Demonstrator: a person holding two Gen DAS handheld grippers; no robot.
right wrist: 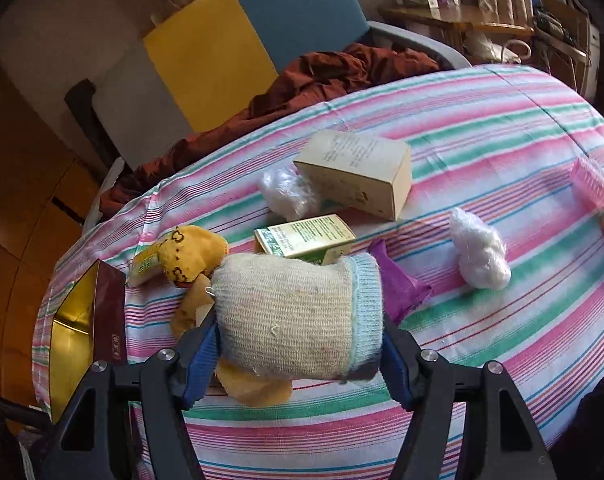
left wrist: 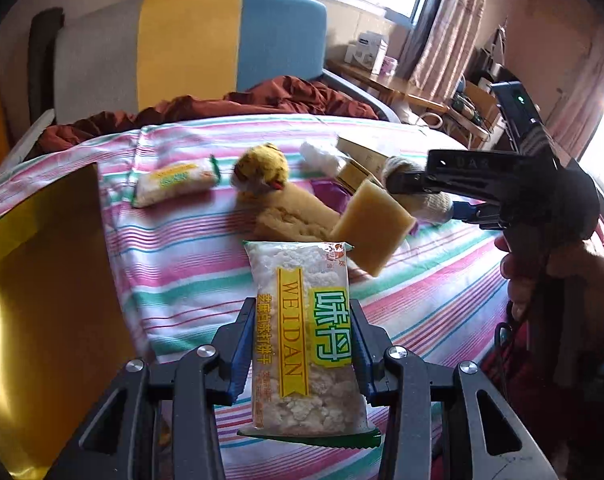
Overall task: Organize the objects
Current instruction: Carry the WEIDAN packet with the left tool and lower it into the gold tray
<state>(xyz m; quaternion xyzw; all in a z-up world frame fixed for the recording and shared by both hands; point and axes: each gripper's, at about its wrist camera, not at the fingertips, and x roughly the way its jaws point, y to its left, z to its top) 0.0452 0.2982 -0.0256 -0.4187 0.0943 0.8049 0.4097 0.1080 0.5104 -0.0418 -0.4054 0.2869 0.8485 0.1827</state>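
My left gripper (left wrist: 302,308) is shut on a clear snack packet (left wrist: 302,344) printed WEIDAN, held upright above the striped sheet (left wrist: 182,280). In the right wrist view my right gripper (right wrist: 300,330) is shut on a rolled beige knitted glove (right wrist: 294,316) with a pale blue cuff. A yellow sponge (right wrist: 258,390) shows just under the glove. From the left wrist view the right gripper (left wrist: 398,184) hangs at the right with the glove (left wrist: 430,200), and the sponge (left wrist: 370,228) is tilted below it. A hand (left wrist: 542,272) grips its handle.
On the sheet lie a second snack packet (left wrist: 174,182), a yellow plush toy (left wrist: 262,172), a cardboard box (right wrist: 354,172), a green carton (right wrist: 306,236), a purple packet (right wrist: 402,284) and two white plastic wads (right wrist: 478,248). An open gold-lined box (right wrist: 86,320) stands at the left edge. A brown blanket (right wrist: 322,76) lies behind.
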